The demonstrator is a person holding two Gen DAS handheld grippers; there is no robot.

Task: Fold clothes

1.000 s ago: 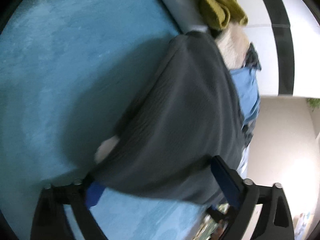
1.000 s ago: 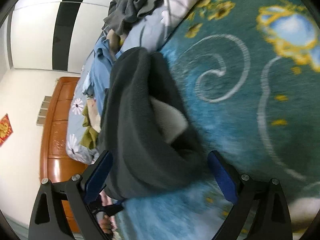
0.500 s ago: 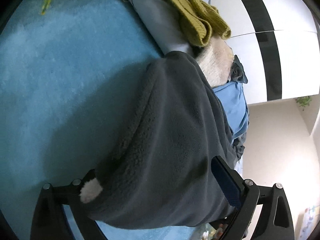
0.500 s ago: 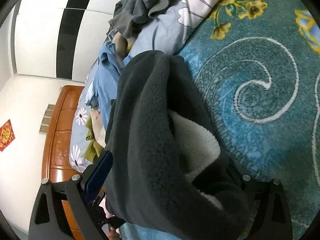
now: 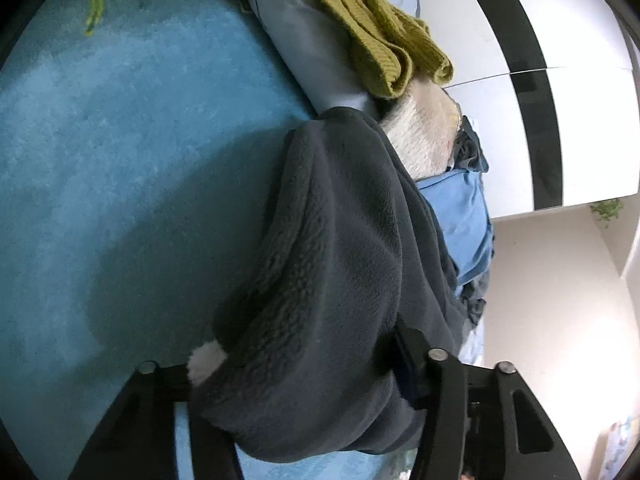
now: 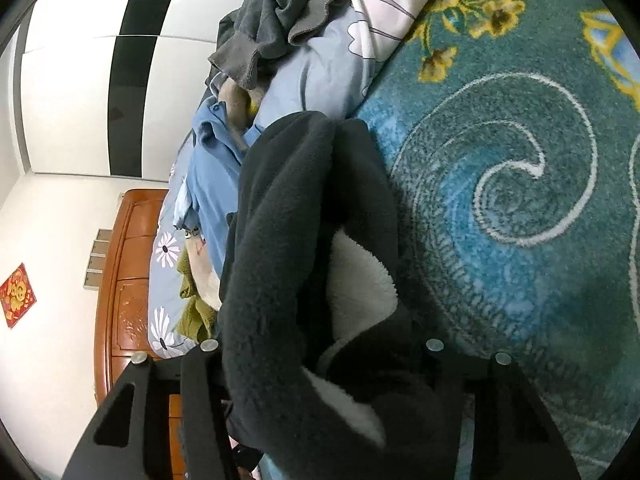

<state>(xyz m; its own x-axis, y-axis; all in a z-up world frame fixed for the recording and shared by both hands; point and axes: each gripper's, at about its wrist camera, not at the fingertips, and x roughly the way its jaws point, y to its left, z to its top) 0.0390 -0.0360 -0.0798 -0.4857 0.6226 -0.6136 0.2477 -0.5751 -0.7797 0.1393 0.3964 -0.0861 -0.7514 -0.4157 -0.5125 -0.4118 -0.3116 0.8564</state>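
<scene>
A dark grey fleece garment [image 5: 340, 280] with white fluffy lining [image 6: 356, 280] hangs bunched between both grippers over a teal carpet. My left gripper [image 5: 304, 384] is shut on one end of the fleece; cloth covers its fingertips. My right gripper [image 6: 320, 380] is shut on the other end of the fleece [image 6: 280, 260], which drapes over and hides its fingers. The white lining peeks out at the left gripper too [image 5: 206, 364].
A bed with a floral blue sheet [image 6: 320, 76] carries a pile: blue shirt [image 6: 212, 168], grey garment [image 6: 288, 12], olive knit [image 5: 380, 40], cream fleece [image 5: 424, 136]. The patterned teal carpet [image 6: 520, 200] lies beside it. A wooden headboard [image 6: 124, 280] and wardrobe doors stand behind.
Both grippers have closed in on the fleece, which was loose between open jaws a second ago. The fleece now fills both views and is lifted off the carpet.
</scene>
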